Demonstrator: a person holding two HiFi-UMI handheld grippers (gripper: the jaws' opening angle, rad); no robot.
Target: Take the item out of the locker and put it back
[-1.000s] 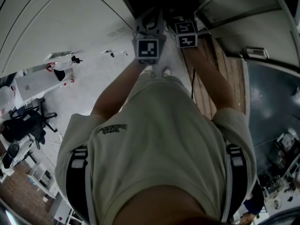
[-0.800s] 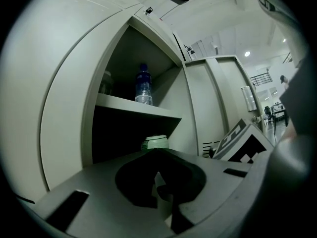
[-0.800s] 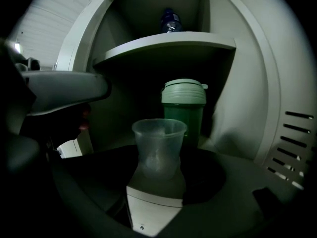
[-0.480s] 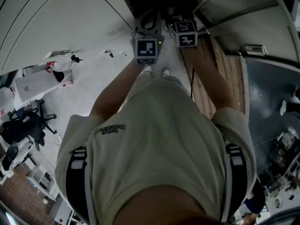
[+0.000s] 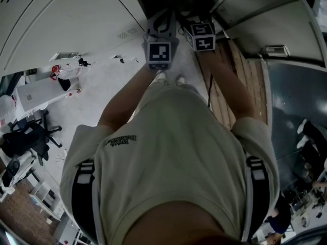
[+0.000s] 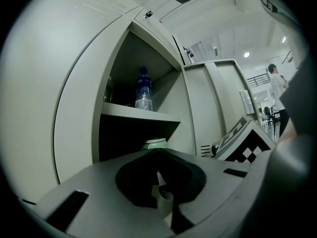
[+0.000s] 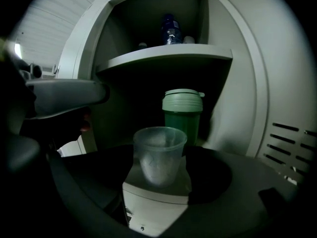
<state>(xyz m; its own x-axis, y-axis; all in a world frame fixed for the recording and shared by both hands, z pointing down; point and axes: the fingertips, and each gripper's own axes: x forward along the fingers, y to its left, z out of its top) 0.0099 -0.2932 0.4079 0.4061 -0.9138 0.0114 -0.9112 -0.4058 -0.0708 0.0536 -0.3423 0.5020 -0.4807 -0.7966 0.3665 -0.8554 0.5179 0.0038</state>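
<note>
The locker (image 7: 237, 98) stands open in front of both grippers. A green shaker bottle (image 7: 182, 114) with a pale green lid stands in its lower compartment, also seen as a green top (image 6: 156, 144) in the left gripper view. A translucent plastic cup (image 7: 159, 152) stands just in front of my right gripper (image 7: 158, 185), between its jaws, which have just been opening; no pad shows pressing on it. My left gripper (image 6: 161, 185) points level at the locker, its jaws hidden in its dark hollow. In the head view, the left gripper (image 5: 159, 50) and the right gripper (image 5: 203, 36) sit side by side at the locker's mouth.
A water bottle (image 6: 143, 89) with a blue cap stands on the upper shelf (image 7: 168, 53). The locker door (image 6: 218, 103) hangs open to the right. The left gripper's grey finger (image 7: 64, 95) crosses the right gripper view. Office chairs (image 5: 30, 134) stand far left on the floor.
Both grippers have stayed in place at the locker's mouth. Only people at the far right edge of the head view have shifted.
</note>
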